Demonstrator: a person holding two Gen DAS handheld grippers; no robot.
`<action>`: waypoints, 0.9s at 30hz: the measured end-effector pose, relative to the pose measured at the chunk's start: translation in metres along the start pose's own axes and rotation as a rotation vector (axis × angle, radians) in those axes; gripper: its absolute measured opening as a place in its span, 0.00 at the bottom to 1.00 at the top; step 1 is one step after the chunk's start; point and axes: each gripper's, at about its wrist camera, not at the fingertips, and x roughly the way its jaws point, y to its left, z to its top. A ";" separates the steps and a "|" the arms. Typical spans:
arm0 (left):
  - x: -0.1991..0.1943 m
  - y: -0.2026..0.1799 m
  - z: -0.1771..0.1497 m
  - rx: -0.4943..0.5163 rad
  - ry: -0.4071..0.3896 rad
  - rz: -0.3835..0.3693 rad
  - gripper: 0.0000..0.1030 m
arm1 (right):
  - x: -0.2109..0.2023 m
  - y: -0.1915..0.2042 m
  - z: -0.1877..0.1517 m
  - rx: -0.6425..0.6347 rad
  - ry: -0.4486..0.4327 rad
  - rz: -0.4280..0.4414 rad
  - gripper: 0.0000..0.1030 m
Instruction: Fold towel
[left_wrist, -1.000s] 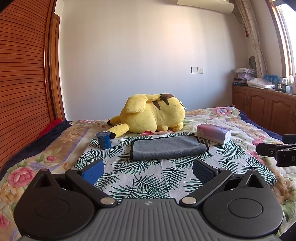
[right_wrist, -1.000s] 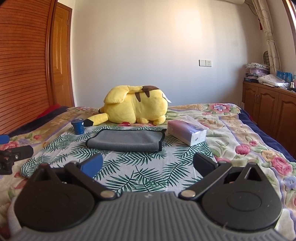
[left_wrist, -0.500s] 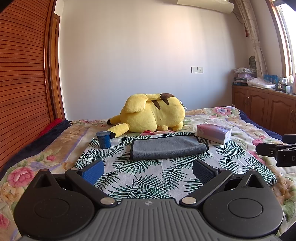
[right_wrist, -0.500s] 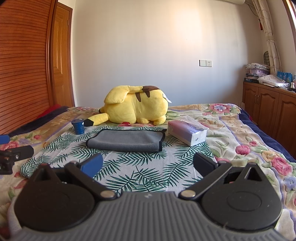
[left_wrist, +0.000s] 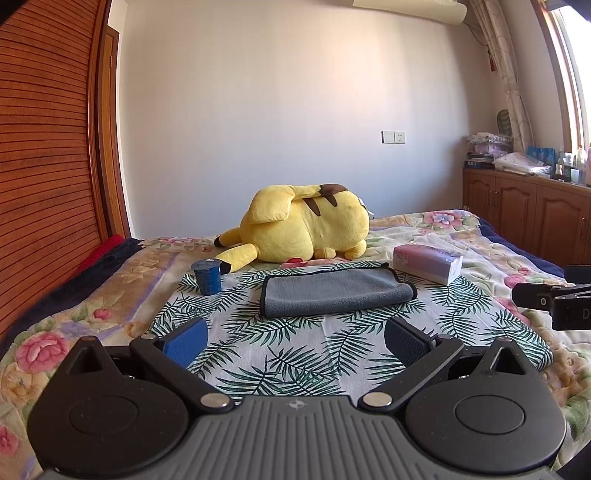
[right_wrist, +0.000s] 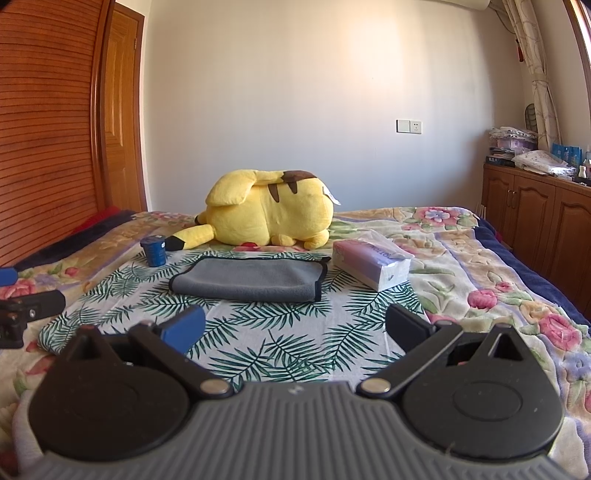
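A grey towel with dark trim lies folded flat on a palm-leaf cloth on the bed; it also shows in the right wrist view. My left gripper is open and empty, low over the cloth, short of the towel. My right gripper is open and empty, also short of the towel. The right gripper's fingertips show at the right edge of the left wrist view. The left gripper's fingertips show at the left edge of the right wrist view.
A yellow plush toy lies behind the towel. A small blue cup stands left of the towel, a tissue pack right of it. Wooden cabinets line the right wall, a slatted wooden wardrobe the left.
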 end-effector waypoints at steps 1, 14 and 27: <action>0.000 0.000 0.000 0.000 0.000 0.000 0.84 | 0.000 0.000 0.000 0.000 0.000 0.000 1.00; 0.001 0.002 -0.004 -0.001 0.000 0.001 0.84 | 0.000 0.000 0.000 0.000 0.000 0.000 1.00; 0.001 0.002 -0.004 0.000 0.002 0.002 0.84 | 0.000 0.001 0.000 -0.001 0.000 -0.001 1.00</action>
